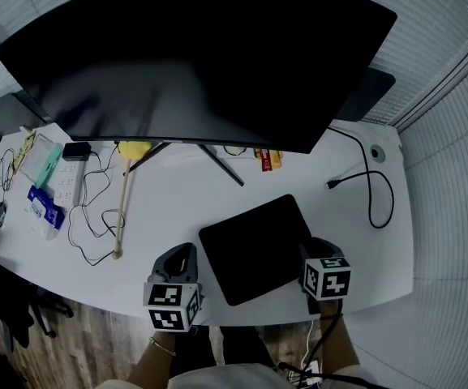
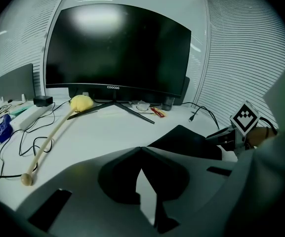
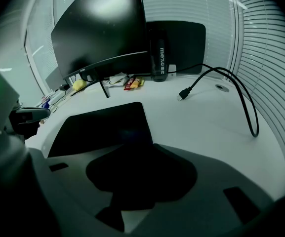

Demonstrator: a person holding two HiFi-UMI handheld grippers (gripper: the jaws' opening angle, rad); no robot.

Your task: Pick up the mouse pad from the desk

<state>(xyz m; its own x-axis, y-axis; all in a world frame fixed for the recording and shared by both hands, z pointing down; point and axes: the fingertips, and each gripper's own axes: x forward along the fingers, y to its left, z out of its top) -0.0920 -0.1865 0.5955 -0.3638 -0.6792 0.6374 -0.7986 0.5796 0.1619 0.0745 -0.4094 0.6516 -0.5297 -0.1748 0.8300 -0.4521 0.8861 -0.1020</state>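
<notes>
- Head view: a black square mouse pad point(image 1: 256, 248) lies at the near edge of a white desk point(image 1: 177, 209), in front of a large black curved monitor point(image 1: 201, 55). The left gripper point(image 1: 181, 259) stands just beside the pad's left edge. The right gripper point(image 1: 319, 251) overlaps its right edge. A long wooden stick with a yellow head point(image 1: 122, 205) and a white power strip point(image 1: 68, 182) lie to the left. A loose black cable point(image 1: 371, 186) lies to the right.
- Left gripper view: the left gripper point(image 2: 141, 150) has its jaws pressed together at the tips, with nothing between them. The mouse pad point(image 2: 184, 139) lies to the right and reaches the right gripper point(image 2: 220, 136).
- Right gripper view: the right gripper point(image 3: 131, 147) pinches the near edge of the mouse pad point(image 3: 102, 125), which runs in between its jaws. A black bottle point(image 3: 158, 53) stands beside the monitor point(image 3: 100, 28).
</notes>
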